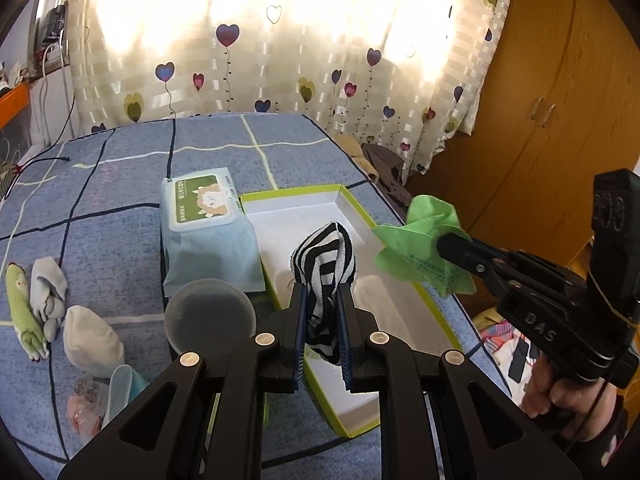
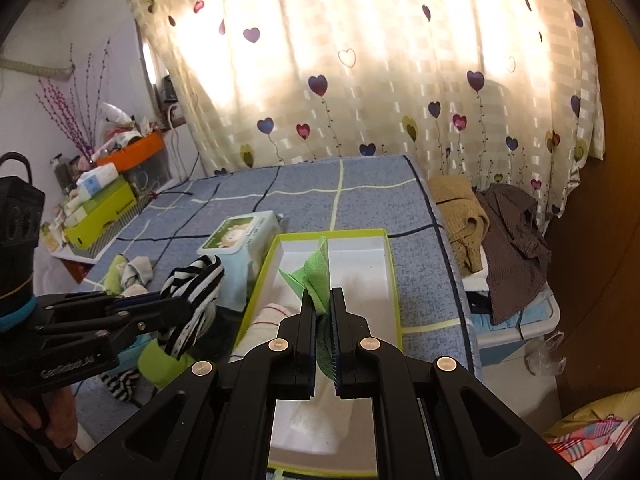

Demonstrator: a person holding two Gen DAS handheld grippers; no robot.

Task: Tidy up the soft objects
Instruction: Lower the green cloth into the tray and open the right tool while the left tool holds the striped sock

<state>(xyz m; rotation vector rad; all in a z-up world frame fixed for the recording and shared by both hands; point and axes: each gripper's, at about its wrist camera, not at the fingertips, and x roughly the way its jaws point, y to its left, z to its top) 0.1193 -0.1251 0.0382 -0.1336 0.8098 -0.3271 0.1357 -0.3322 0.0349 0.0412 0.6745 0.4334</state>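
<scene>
The left hand-held gripper (image 1: 323, 300) is clamped on a black-and-white striped sock (image 1: 325, 258), which it holds above the open box (image 1: 424, 300) with the green rim. The right hand-held gripper (image 2: 323, 300) is clamped on a green cloth (image 2: 316, 276), also over this box. The box lies on the bed (image 1: 120, 184), just beside a pack of wet wipes (image 1: 208, 232). More socks (image 1: 46, 292) lie on the blue cover to the left, near a white pouch (image 1: 90, 340).

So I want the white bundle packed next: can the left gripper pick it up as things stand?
Probably not yet. The left gripper is shut on the striped sock, so its jaws are full. The white bundle itself lies uncovered on the bedspread.
</scene>
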